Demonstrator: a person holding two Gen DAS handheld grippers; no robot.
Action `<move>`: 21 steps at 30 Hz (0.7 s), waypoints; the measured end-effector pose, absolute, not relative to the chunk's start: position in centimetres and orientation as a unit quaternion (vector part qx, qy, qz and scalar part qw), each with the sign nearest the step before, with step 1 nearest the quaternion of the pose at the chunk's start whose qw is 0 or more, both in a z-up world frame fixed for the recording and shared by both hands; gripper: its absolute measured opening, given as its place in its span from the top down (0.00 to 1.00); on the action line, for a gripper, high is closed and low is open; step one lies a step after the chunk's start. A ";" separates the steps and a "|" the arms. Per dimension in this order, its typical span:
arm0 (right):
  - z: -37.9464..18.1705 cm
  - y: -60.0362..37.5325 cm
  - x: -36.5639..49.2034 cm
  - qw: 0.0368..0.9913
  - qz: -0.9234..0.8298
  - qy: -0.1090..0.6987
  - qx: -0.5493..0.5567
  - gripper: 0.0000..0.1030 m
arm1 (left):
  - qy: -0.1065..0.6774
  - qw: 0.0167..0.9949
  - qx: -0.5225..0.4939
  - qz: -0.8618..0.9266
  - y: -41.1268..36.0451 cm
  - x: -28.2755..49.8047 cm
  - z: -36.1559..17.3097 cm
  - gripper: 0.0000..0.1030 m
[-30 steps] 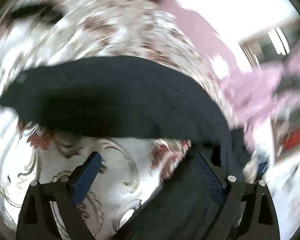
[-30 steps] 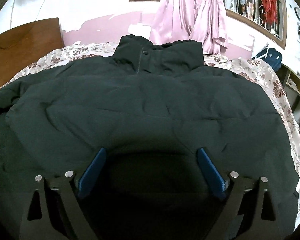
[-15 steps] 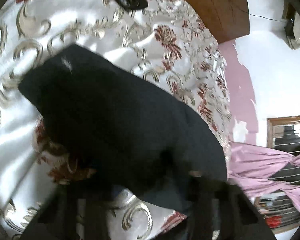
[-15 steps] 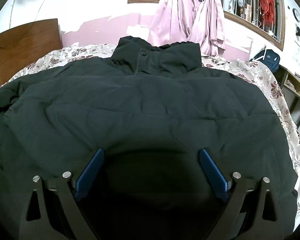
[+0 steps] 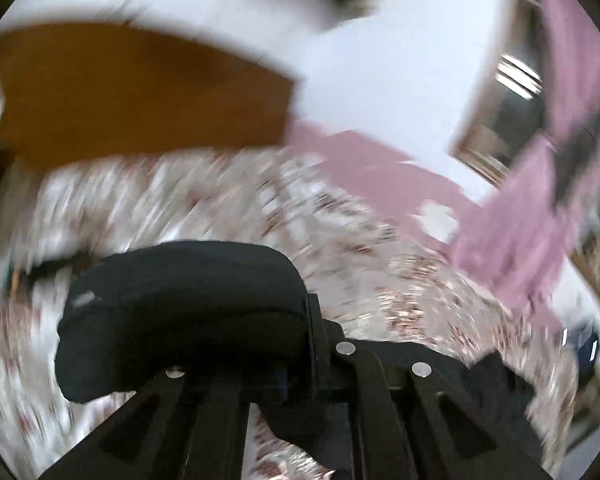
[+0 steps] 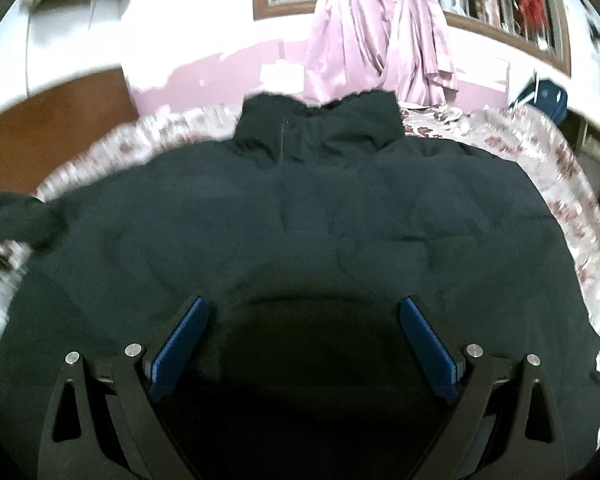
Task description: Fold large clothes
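Blue pads (image 6: 180, 344) of the right gripper (image 6: 302, 340) stand spread wide at the bottom of the right wrist view, hovering over the black puffer jacket (image 6: 300, 220) laid flat across the floral bedspread (image 6: 540, 160). In the blurred left wrist view, the left gripper (image 5: 300, 344) pinches the jacket's sleeve (image 5: 188, 312), lifted at lower centre. Farther back, pink curtains (image 6: 380, 40) hang at the window, a wooden headboard (image 6: 52, 128) at left.

Floral bedspread (image 6: 540, 152), wooden headboard (image 5: 140, 92), pink curtains (image 6: 380, 32), perhaps a blue bag (image 6: 546, 98)
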State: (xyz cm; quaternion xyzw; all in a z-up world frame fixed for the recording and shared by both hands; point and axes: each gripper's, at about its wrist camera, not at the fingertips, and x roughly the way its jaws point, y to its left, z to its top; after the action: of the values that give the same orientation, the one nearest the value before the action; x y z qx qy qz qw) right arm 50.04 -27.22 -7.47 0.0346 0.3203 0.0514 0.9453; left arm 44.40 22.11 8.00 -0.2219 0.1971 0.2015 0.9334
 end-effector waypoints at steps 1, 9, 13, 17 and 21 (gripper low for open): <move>-6.8 -27.8 49.5 0.946 0.052 0.316 0.040 0.08 | 0.189 0.949 -0.181 0.178 19.8 45.2 9.7 0.93; -3.9 -32.4 46.6 0.951 0.039 0.304 0.029 0.08 | 0.204 0.976 -0.071 0.003 6.2 48.2 12.5 0.94; -3.7 -35.0 45.6 0.952 0.025 0.303 0.038 0.08 | 0.235 0.967 -0.039 -0.090 -0.4 48.5 10.5 0.94; -4.4 -37.6 45.2 0.949 0.010 0.309 0.059 0.08 | 0.285 0.941 -0.001 -0.182 -6.6 48.0 6.6 0.94; -5.9 -39.2 44.8 0.943 0.000 0.323 0.076 0.08 | 0.358 0.901 0.035 -0.244 -10.0 47.9 1.4 0.91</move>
State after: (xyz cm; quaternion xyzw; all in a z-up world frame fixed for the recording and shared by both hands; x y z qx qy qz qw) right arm 44.75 -39.21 -5.86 0.0759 0.3233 -0.0005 0.9432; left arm 47.87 -9.99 1.41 0.0347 0.3577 -0.2439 0.9007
